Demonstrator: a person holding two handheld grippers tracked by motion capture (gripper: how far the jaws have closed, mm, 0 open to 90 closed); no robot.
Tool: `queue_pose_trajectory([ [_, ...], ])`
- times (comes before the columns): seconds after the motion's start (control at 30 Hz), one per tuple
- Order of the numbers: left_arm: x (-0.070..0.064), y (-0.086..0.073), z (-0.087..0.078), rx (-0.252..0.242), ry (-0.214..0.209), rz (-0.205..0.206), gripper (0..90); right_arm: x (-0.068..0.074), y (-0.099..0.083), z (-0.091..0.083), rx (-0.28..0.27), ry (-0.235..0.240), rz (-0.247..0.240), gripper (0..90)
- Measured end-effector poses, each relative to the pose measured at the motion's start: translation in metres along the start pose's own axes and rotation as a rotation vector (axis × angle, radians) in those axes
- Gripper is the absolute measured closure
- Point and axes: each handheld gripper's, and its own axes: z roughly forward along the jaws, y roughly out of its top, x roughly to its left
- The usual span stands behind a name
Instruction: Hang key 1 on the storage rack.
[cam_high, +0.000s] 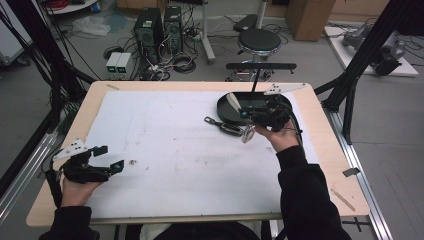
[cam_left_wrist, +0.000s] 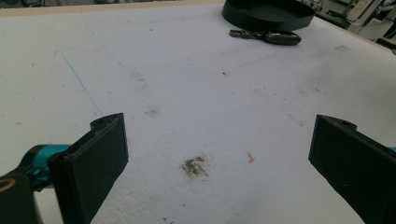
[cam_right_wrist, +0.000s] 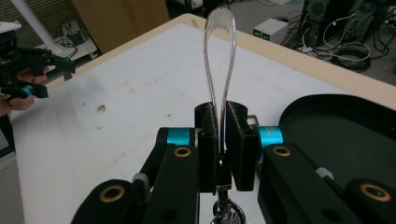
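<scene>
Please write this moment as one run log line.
right tongs: shut on clear loop | left tongs: open, idle | black tray: behind

- Right gripper (cam_right_wrist: 219, 140): black jaws, teal joints, brass-coloured rivets.
- Spoon (cam_right_wrist: 219, 56): shiny silver, edge-on.
- Tray (cam_high: 227, 107): matte black.
- Key fob (cam_left_wrist: 280, 37): glossy black.
- Mat (cam_high: 175, 150): white, brown smudges, faint blue line.
- Table (cam_high: 320, 120) edge: light wood.

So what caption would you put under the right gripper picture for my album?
The right gripper, shut on a shiny metal loop, beside the black tray.
</scene>
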Motion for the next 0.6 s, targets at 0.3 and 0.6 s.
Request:
queue_pose_trajectory([
  [0.3,0.001,0.0,0.0,-0.004,-0.006,-0.003,5.2,-0.021,0.017,0.001,-0.009,-0.003,0.038,83.6],
  [0.6,0.002,0.0,0.005,-0.004,-0.032,-0.001,5.2,-0.042,0.04,0.014,0.005,-0.031,0.027,83.6],
])
